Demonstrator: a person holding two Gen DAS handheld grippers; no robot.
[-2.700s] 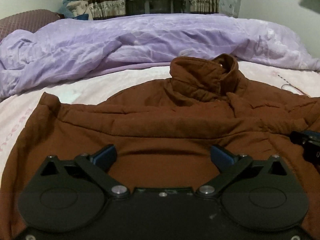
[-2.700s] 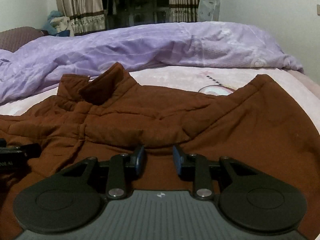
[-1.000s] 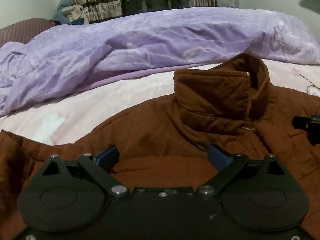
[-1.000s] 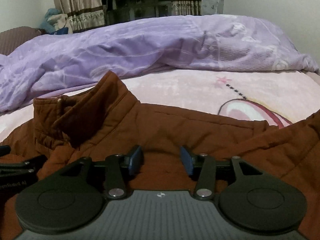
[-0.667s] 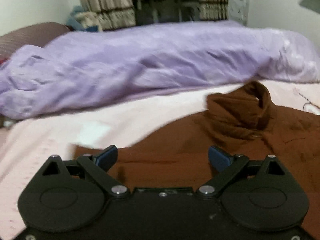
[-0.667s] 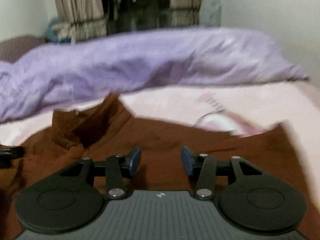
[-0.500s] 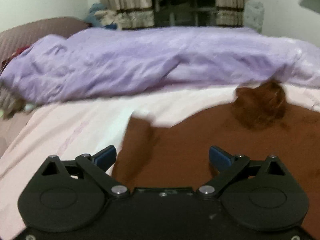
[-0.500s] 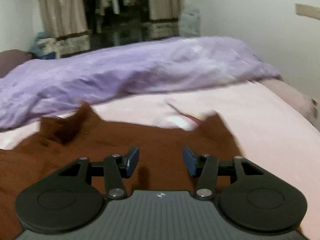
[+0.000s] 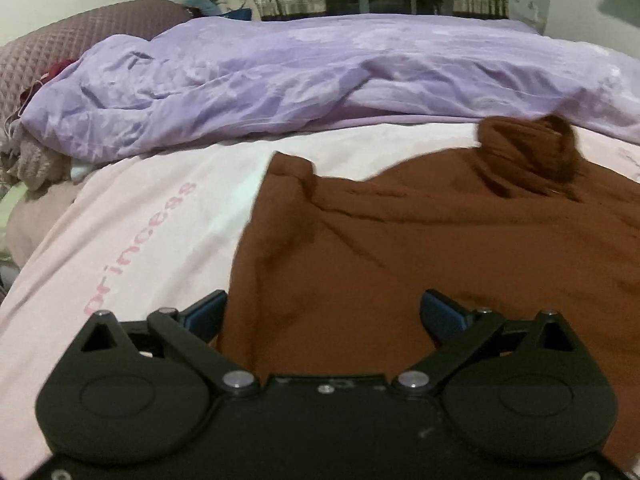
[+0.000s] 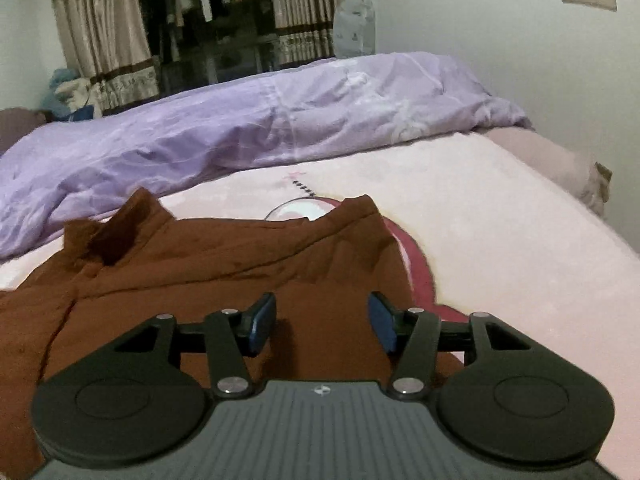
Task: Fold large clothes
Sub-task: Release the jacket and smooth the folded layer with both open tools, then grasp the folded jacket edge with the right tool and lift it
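A large brown padded jacket (image 9: 440, 240) lies spread on the pink bedsheet (image 9: 152, 216), its stand-up collar (image 9: 528, 156) at the far side. My left gripper (image 9: 324, 314) is open and empty, over the jacket's left edge near the shoulder corner (image 9: 290, 166). In the right wrist view the jacket (image 10: 224, 264) fills the lower left, collar (image 10: 116, 228) at far left. My right gripper (image 10: 322, 322) is open and empty, over the jacket's right side near the right shoulder corner (image 10: 360, 208).
A crumpled purple duvet (image 9: 320, 76) lies across the far side of the bed; it also shows in the right wrist view (image 10: 248, 128). A quilted headboard (image 9: 60, 52) is at the far left. The bed's right edge (image 10: 560, 160) runs beside a white wall. Curtains (image 10: 104, 32) hang behind.
Both grippers have pulled back from the collar and swung outward, the left toward the jacket's left edge, the right toward its right edge. The right jaws opened slightly wider. The jacket lies as before.
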